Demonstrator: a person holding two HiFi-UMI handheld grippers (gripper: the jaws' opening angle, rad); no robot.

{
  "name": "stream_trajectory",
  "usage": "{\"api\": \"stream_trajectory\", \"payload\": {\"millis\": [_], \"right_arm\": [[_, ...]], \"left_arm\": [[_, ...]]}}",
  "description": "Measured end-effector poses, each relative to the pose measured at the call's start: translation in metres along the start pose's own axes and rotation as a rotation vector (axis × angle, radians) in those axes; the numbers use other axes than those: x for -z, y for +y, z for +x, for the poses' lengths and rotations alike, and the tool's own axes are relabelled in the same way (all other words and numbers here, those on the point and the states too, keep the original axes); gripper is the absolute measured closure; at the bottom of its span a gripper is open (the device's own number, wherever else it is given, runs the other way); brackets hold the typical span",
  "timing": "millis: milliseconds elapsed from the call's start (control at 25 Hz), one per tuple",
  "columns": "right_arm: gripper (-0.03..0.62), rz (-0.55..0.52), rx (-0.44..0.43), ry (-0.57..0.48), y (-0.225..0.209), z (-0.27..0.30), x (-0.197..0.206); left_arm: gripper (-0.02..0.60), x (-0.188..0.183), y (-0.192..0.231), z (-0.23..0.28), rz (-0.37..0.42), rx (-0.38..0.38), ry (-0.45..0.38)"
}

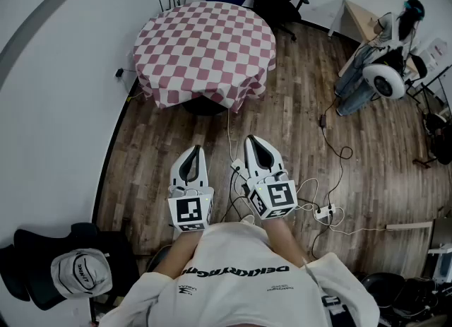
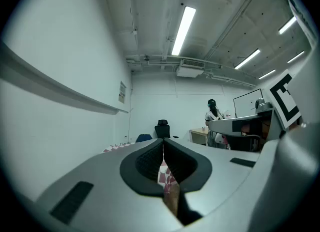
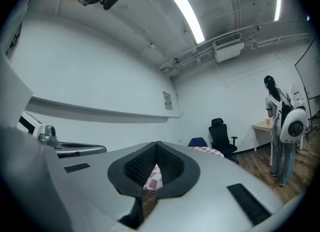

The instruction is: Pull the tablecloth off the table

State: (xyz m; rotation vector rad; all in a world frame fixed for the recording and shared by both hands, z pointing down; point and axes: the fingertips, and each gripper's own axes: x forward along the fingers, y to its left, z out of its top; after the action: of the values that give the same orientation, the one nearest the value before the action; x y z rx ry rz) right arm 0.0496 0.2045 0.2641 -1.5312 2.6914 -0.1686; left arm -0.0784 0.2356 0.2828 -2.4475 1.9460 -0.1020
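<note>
Wooden floor [image 1: 169, 142] stretches between me and the round table. The checked tablecloth [image 1: 205, 46] lies fully spread over it, edges hanging all round and the tabletop hidden beneath. I hold the left gripper [image 1: 195, 150] and right gripper [image 1: 252, 140] side by side and level, aimed at the near hem but well apart from it. Both sets of fingers [image 2: 145, 163] are pressed together on nothing. I judge this a ready stance: they must part before taking the hem. Cables [image 1: 325, 212] lie beside my path.
</note>
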Motion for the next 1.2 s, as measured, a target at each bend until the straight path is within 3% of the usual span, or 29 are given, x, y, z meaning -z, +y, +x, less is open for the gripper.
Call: {"api": "stream_trajectory", "payload": {"millis": [680, 960, 1200], "right_arm": [[0.559, 0.006, -0.034, -0.003, -0.047, -0.021, -0.003], [0.560, 0.031, -0.067, 0.013, -0.068, -0.028, 0.011], [0.560, 0.065, -0.101, 0.026, -0.071, -0.016, 0.025]], "left_arm": [[0.565, 0.000, -0.053, 0.014, 0.008, -0.028, 0.021], [0.565, 0.027, -0.094, 0.019, 0.041, 0.002, 0.081], [0.565, 0.035, -0.097, 0.031, 0.054, 0.006, 0.080]]}}
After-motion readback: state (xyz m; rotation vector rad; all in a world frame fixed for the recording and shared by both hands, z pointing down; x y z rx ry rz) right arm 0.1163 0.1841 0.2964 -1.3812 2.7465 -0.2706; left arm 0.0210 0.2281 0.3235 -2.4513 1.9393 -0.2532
